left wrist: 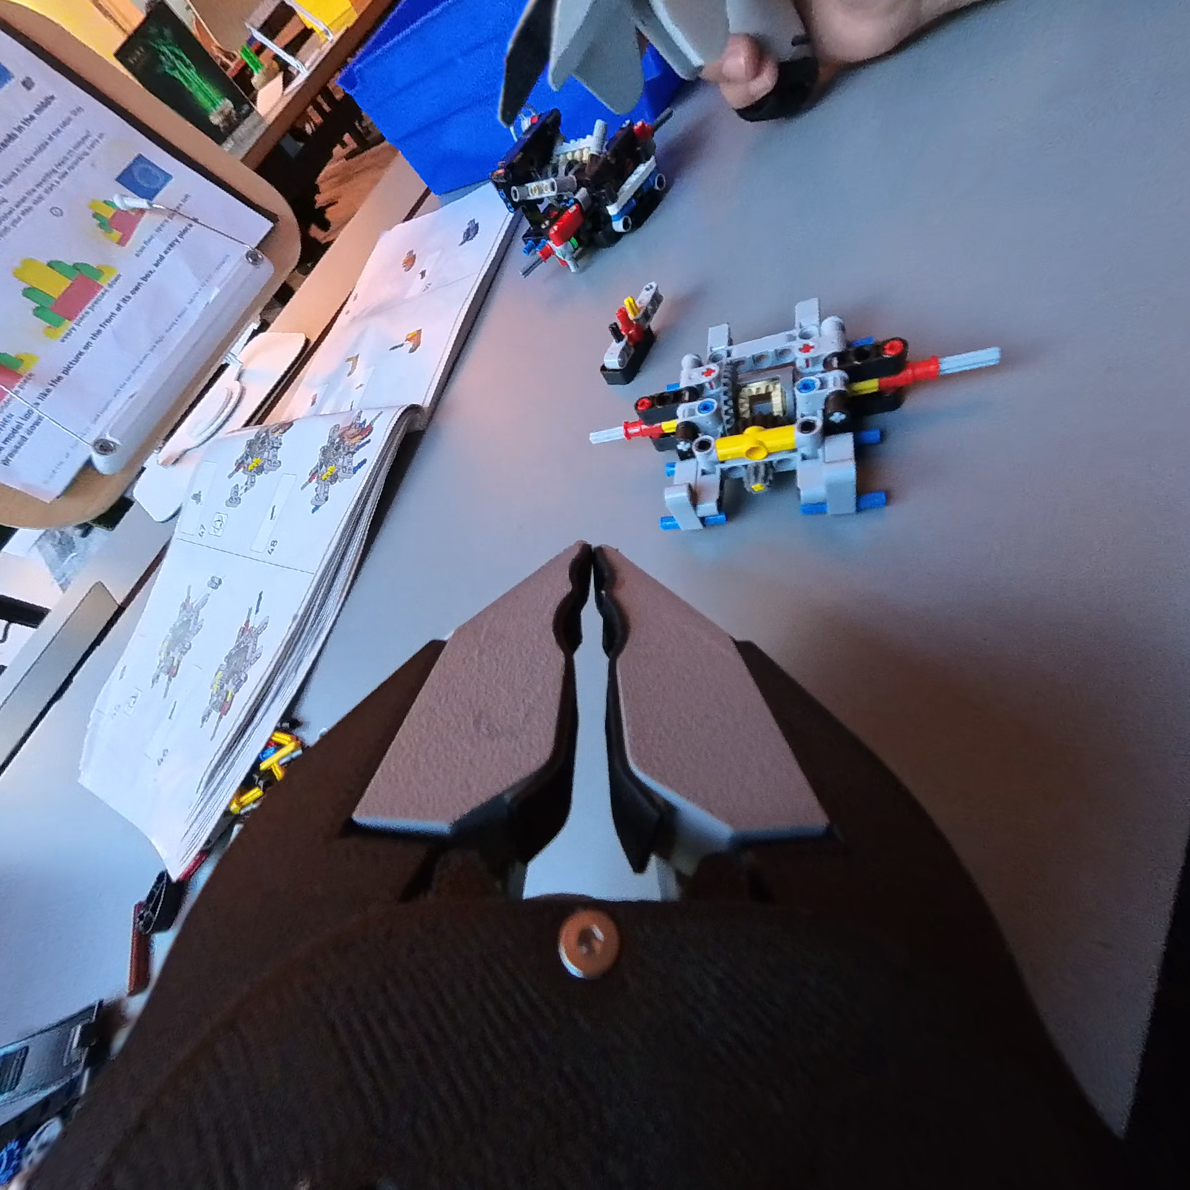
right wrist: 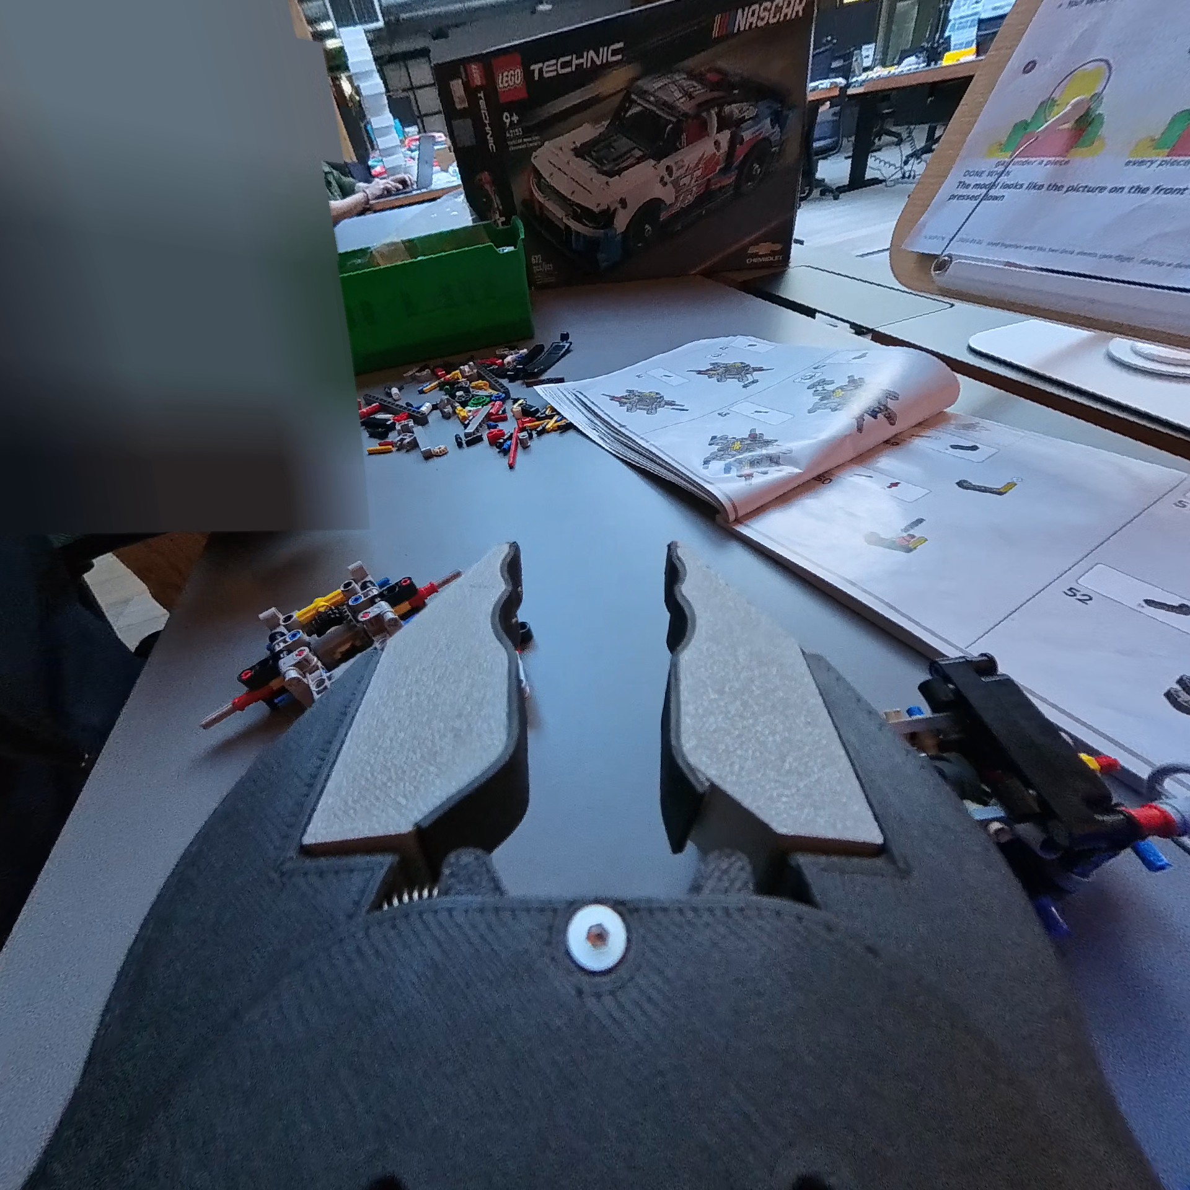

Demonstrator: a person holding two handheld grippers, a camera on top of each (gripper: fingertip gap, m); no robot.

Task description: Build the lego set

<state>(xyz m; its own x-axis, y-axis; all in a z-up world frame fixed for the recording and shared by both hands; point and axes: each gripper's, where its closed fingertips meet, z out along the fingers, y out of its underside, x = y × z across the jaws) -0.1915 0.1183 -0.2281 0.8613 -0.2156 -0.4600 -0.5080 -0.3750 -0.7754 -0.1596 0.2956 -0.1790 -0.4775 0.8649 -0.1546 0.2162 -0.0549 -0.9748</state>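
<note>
The left gripper (left wrist: 592, 554) points low across the grey table (left wrist: 966, 612), its fingertips clenched together on nothing, near the grey brick frame (left wrist: 766, 418). The right gripper (right wrist: 592, 566) hovers over the table with its jaws apart and bare; a small black-and-red piece (right wrist: 523, 634) shows beside its left finger. Only the right view shows the loose brick pile (right wrist: 457, 402), green bin (right wrist: 438, 296) and car box (right wrist: 637, 141). Only the left shows the blue bin (left wrist: 444, 96) and the dark model (left wrist: 579, 187) whole. Both show the open booklet (right wrist: 805, 412).

opposed low wrist views, shared table (left wrist: 966, 193)
</note>
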